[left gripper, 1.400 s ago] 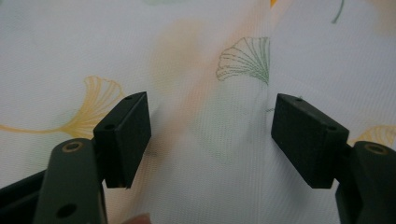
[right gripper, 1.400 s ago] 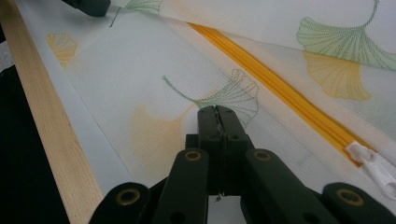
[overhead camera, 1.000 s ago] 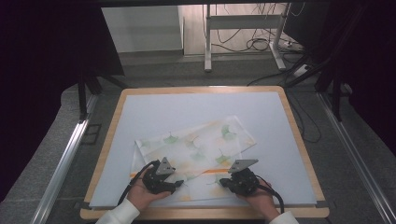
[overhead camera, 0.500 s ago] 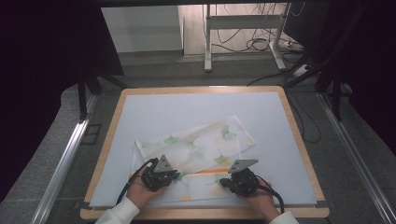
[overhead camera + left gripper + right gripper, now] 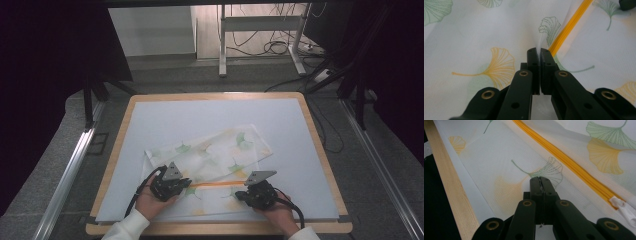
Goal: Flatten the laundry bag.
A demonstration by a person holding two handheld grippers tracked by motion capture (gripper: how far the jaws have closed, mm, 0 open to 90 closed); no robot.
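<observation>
On the wooden-rimmed desk (image 5: pixel 320 150) with its pale blue mat lies a white mesh pouch printed with ginkgo leaves (image 5: pixel 220 155), its orange zipper (image 5: pixel 215 184) running between both tongs. Left tongs (image 5: pixel 186 183) have just closed, pinching a fold of mesh beside the zipper; a second ago they stood spread. Right tongs (image 5: pixel 240 194) pinch mesh near the white zipper pull (image 5: pixel 624 208).
</observation>
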